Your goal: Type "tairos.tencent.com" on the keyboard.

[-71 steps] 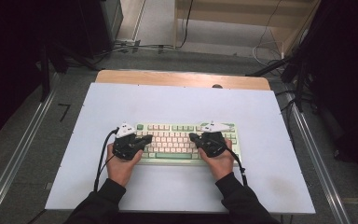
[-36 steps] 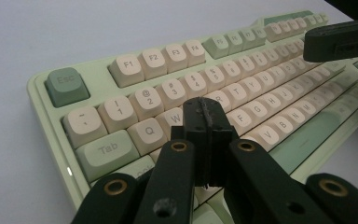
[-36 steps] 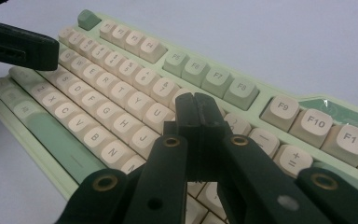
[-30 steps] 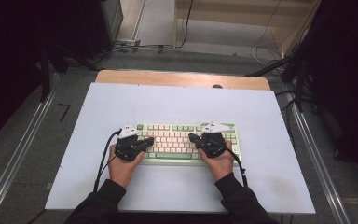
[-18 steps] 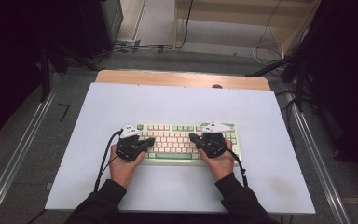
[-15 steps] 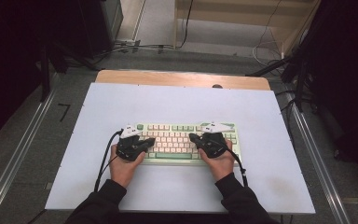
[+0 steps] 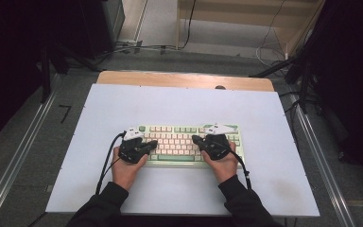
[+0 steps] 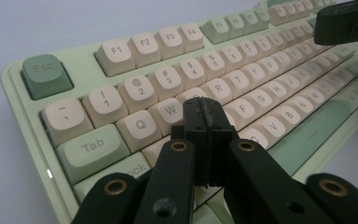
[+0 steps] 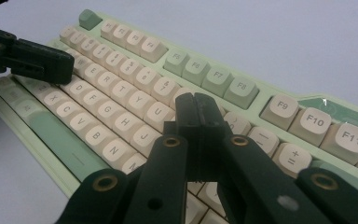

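We see one green keyboard (image 7: 184, 144) lying near the worktop's (image 7: 179, 101) front edge, midway across. Our two hand-held grippers rest over it, left hand-held gripper (image 8: 204, 108) and right hand-held gripper (image 9: 196, 103), both fully closed, gripping nothing.

A lab-like recording space: white table (image 7: 179, 104), dark curtains (image 7: 23, 52), metal rails (image 7: 16, 161), loose floor cables (image 7: 137, 47).

I'm seeing even overhead light brightening the white table (image 7: 179, 101), with darkness closing in around it; far rows of the keyboard (image 8: 261, 42) are blurring beyond my sharp near keys.
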The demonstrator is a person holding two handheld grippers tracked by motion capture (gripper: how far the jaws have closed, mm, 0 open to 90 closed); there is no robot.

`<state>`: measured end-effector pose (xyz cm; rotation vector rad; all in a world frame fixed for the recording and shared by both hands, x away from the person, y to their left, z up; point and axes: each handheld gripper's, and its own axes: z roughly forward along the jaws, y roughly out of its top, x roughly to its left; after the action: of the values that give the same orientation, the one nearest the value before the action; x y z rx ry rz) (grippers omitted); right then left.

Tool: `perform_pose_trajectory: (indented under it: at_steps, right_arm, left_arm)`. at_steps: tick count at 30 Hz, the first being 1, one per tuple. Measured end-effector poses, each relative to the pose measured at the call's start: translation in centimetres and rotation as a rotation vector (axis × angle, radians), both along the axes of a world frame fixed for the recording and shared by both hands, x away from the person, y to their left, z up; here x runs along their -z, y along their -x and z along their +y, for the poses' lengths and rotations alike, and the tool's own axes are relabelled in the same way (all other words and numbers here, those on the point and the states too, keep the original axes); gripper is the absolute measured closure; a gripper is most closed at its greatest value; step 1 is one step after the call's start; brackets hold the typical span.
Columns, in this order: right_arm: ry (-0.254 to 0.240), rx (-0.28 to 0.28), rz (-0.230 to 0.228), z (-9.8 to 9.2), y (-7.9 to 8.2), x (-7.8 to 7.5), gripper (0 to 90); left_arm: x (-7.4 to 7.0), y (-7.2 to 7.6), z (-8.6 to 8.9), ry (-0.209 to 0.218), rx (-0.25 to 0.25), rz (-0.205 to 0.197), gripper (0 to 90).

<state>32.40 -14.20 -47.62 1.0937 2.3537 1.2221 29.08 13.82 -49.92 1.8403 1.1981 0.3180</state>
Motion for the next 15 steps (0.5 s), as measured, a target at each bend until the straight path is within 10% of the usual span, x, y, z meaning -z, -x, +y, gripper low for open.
perform_pose_trajectory:
  at_steps: [15]
  right_arm:
    - [0.013, 0.009, 0.013, -0.8, 0.4, 0.3, 87.8]
  left_arm:
    - [-1.0, 0.5, 1.1, 0.043, -0.031, -0.059, 90.0]
